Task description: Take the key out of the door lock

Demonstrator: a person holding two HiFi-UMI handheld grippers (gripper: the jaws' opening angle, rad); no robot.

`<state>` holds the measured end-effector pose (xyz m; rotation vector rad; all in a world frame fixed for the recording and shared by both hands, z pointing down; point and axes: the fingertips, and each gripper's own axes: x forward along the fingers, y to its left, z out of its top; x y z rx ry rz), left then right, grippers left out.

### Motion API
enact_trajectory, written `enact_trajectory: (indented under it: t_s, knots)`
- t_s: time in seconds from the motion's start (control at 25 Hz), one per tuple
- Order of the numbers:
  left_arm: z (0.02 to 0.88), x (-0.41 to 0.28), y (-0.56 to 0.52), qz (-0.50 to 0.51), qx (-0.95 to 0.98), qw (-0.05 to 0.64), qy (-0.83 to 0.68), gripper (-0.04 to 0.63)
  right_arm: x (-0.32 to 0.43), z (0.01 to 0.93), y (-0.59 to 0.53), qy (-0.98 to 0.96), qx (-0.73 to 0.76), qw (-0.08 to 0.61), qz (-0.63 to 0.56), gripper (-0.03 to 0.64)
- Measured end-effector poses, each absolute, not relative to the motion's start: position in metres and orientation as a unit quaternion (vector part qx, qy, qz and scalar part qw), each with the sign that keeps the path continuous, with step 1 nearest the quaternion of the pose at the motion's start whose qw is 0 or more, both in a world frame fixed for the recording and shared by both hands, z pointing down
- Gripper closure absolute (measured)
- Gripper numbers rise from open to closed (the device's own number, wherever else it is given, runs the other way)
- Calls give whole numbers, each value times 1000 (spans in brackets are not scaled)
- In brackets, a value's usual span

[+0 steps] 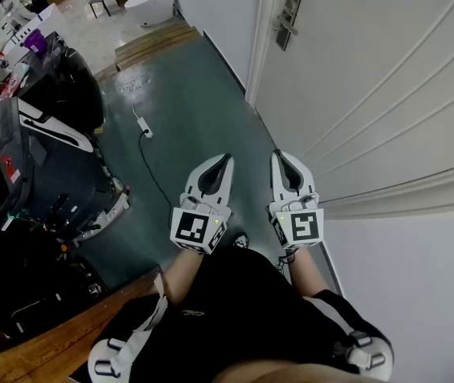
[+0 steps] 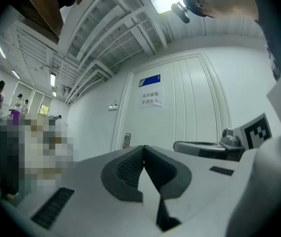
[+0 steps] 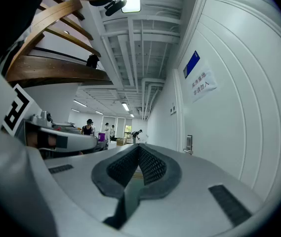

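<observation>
The left claw (image 1: 225, 159) is closed on nothing, and so is the right claw (image 1: 279, 156) beside it. The door lock (image 1: 288, 21) lies well ahead on the door (image 1: 370, 70), nearer the right claw; the key is too small to make out

Door lock (image 1: 288, 21): narrow upright metal plate, silver with dark panels, lever handle on it. It is mounted on the white door (image 1: 386, 94), close to the frame edge.

Position: well ahead of the right gripper (image 1: 279, 156) along the door face, and ahead and to the right of the left gripper (image 1: 227, 159).

Key: too small to make out in any view.
</observation>
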<state>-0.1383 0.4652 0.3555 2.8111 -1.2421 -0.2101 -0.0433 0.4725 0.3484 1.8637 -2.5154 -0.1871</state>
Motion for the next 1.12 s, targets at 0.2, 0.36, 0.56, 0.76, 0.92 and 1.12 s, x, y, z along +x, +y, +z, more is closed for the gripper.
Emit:
enact_trajectory:
  t_s: [0.2, 0.36, 0.56, 0.76, 0.92, 1.12]
  knots:
    - [362, -133, 475, -63, 908, 37, -413, 572, -41, 352, 483, -810, 584, -2, -56, 609]
    - [369, -132, 481, -56, 904, 38, -423, 572, -39, 361, 486, -816, 577, -4, -46, 609]
    - [384, -133, 478, -33, 903, 43, -425, 572, -36, 381, 479, -820, 569, -59, 24, 608]
    - [405, -128, 459, -20, 904, 58, -424, 572, -19, 408, 460, -818, 560, -95, 95, 492]
    - [412, -123, 440, -18, 907, 64, -416, 572, -10, 420, 442, -810, 570, -88, 109, 429]
    - [417, -124, 404, -19, 905, 68, -419, 572, -4, 425, 405, -808, 575, -80, 104, 420]
